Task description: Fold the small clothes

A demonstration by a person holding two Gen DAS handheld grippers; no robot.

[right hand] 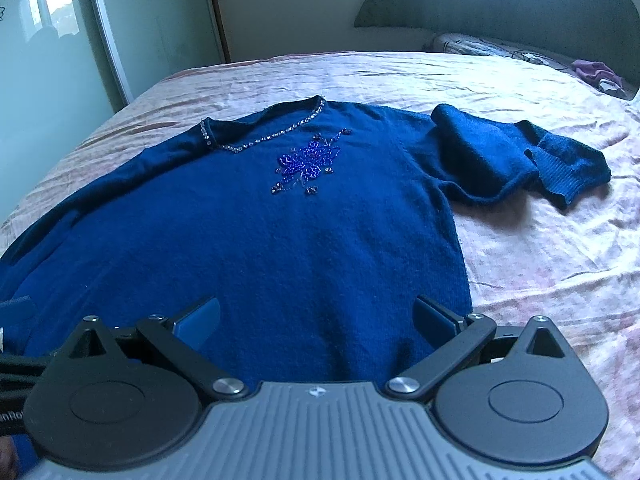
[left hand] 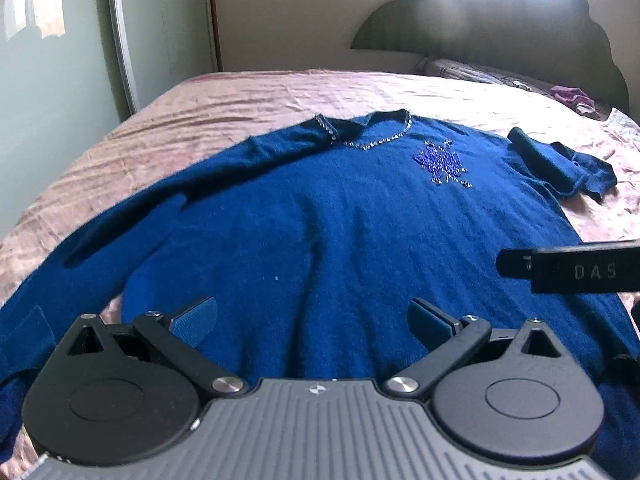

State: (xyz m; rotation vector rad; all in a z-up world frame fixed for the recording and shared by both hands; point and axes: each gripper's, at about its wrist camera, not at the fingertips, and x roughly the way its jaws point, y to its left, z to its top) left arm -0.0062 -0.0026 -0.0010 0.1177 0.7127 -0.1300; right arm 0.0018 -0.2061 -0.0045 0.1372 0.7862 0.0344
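Observation:
A dark blue sweater [left hand: 312, 216] with a beaded neckline and a beaded flower [left hand: 442, 162] lies spread face up on the bed, neck away from me. It also shows in the right wrist view [right hand: 280, 232]. Its right sleeve [right hand: 520, 156] is bunched and folded back on itself; the left sleeve [left hand: 132, 200] stretches out to the left. My left gripper [left hand: 314, 320] is open and empty above the sweater's lower part. My right gripper [right hand: 316, 320] is open and empty above the hem near the sweater's right edge; part of it shows in the left wrist view [left hand: 568, 268].
The bed has a wrinkled pink cover [right hand: 540, 264]. A dark headboard [left hand: 500, 28] and a pillow [left hand: 472, 72] are at the far end, with a purple cloth [left hand: 572, 98] beside the pillow. A mirrored wardrobe door [right hand: 52, 48] stands at the left.

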